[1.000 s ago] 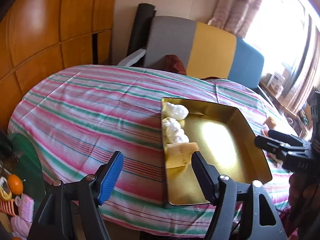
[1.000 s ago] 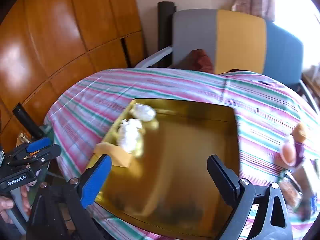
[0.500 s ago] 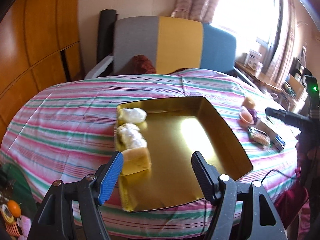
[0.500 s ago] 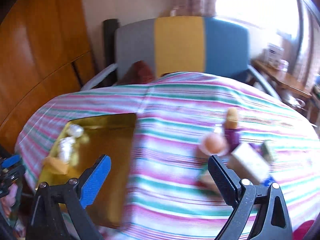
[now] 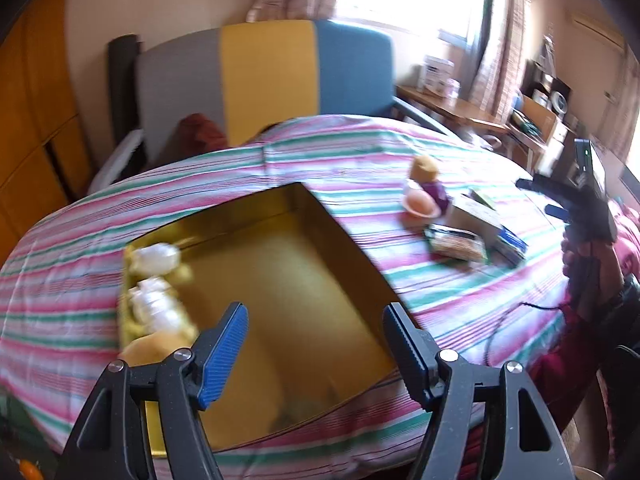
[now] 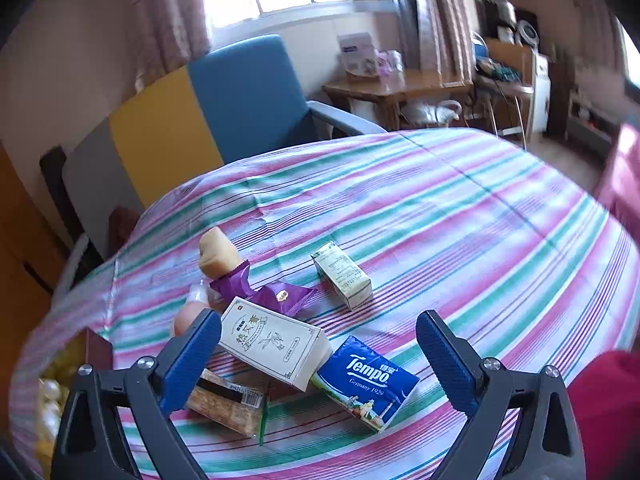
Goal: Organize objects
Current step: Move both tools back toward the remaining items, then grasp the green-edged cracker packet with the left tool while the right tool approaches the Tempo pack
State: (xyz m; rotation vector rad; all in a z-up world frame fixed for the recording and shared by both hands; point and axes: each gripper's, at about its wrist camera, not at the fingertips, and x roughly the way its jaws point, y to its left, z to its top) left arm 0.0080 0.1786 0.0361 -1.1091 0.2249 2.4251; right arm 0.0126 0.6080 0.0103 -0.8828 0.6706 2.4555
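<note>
One gold tray (image 5: 344,252) sits on the striped tablecloth (image 6: 460,208), filling the lower centre of the left wrist view, and along its left wall lie two white wrapped pieces (image 5: 154,258) and one yellow piece (image 5: 154,346), the latter just beside the left gripper's blue-padded finger (image 5: 224,344). The left gripper (image 5: 316,346) hangs over the tray with its jaws spread wide and nothing between them. In the right wrist view the right gripper (image 6: 318,356) also stands wide open and empty, above a loose cluster of seven items in the lower centre of the frame. There are two boxes: a white box (image 6: 276,346) with Chinese characters too small to read surely, and a small pale green carton (image 6: 342,274) lying apart toward the upper right of the cluster. One blue tissue pack (image 6: 366,382) reads "Tempo" and "Germany 1929". One purple wrapper (image 6: 260,292) has a tan roll (image 6: 218,254) sticking out of its upper end. One clear-wrapped cracker bar (image 6: 230,400) with a barcode label lies partly under the white box, and one peach-coloured round item (image 6: 188,318) sits partly hidden behind the left finger. The white box leans over the cracker bar and touches the tissue pack. At the right edge of the left wrist view, a hand (image 5: 580,256) grips the right gripper's handle.
</note>
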